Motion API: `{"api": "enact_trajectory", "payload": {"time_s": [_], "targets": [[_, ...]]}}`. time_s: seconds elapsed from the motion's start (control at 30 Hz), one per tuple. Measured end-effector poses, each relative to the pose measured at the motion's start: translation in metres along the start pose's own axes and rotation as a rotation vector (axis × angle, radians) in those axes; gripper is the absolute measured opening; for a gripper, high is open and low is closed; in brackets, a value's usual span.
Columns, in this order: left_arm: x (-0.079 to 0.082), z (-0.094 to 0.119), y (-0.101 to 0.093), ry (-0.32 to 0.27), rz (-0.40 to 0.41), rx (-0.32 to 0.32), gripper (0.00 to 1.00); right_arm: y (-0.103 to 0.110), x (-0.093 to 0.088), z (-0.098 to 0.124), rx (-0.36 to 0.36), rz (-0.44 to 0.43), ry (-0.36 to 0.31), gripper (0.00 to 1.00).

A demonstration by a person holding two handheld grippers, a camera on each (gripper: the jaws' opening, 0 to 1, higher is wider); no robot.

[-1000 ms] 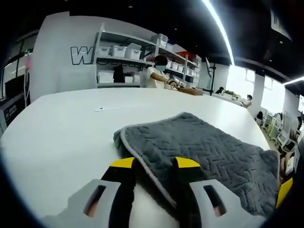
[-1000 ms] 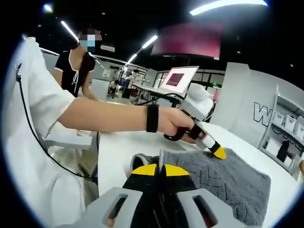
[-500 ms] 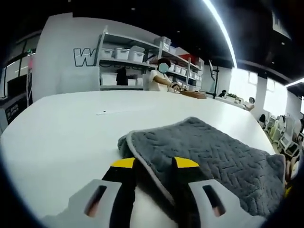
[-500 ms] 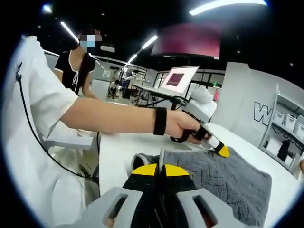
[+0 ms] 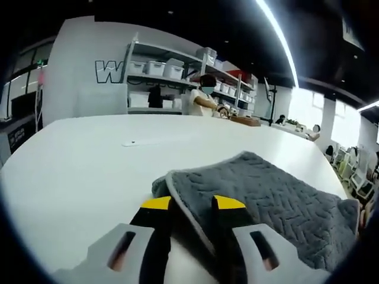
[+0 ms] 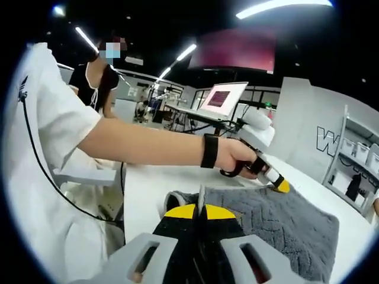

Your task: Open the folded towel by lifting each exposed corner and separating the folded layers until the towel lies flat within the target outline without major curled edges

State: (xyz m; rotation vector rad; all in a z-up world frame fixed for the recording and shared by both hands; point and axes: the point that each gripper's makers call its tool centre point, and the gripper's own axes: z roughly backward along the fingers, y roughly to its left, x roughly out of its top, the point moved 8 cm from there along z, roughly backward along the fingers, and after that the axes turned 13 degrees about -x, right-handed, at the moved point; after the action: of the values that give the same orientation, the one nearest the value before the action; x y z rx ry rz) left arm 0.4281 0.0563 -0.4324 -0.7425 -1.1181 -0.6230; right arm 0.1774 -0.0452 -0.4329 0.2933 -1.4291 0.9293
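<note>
A grey quilted towel [image 5: 266, 195] with a pale hem lies folded on the white table [image 5: 77, 160]. In the left gripper view, my left gripper [image 5: 192, 203] stands open, its yellow-tipped jaws apart on either side of the hem near the towel's corner. In the right gripper view, my right gripper [image 6: 199, 211] is shut on the near edge of the towel [image 6: 278, 219], and a thin strip of hem sticks up between the yellow tips. The left gripper [image 6: 279, 186] comes in there from the left, held by a hand, with its tip at the towel's far edge.
Shelves with white bins [image 5: 166, 71] and a person [image 5: 204, 97] stand beyond the table's far end. A small flat item [image 5: 131, 142] lies on the table. An open laptop [image 6: 222, 97] and a standing person [image 6: 98, 77] are behind. The operator's forearm [image 6: 148, 148] crosses the right gripper view.
The left gripper has slid to the right along the towel's far edge in the right gripper view. The right gripper has stayed shut on the towel, unmoved.
</note>
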Motion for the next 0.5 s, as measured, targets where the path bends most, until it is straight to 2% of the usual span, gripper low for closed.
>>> {"api": "enact_trajectory", "payload": {"time_s": [0.3, 0.5], "targets": [[0.0037, -0.0053, 0.0092, 0.001, 0.023, 0.024, 0.16, 0.0015, 0.0008, -0.0002, -0.002, 0.001, -0.006, 0.0], [0.0041, -0.0104, 0.0107, -0.001, 0.033, 0.008, 0.11, 0.0017, 0.0013, 0.0003, -0.006, 0.0, -0.012, 0.0]]}}
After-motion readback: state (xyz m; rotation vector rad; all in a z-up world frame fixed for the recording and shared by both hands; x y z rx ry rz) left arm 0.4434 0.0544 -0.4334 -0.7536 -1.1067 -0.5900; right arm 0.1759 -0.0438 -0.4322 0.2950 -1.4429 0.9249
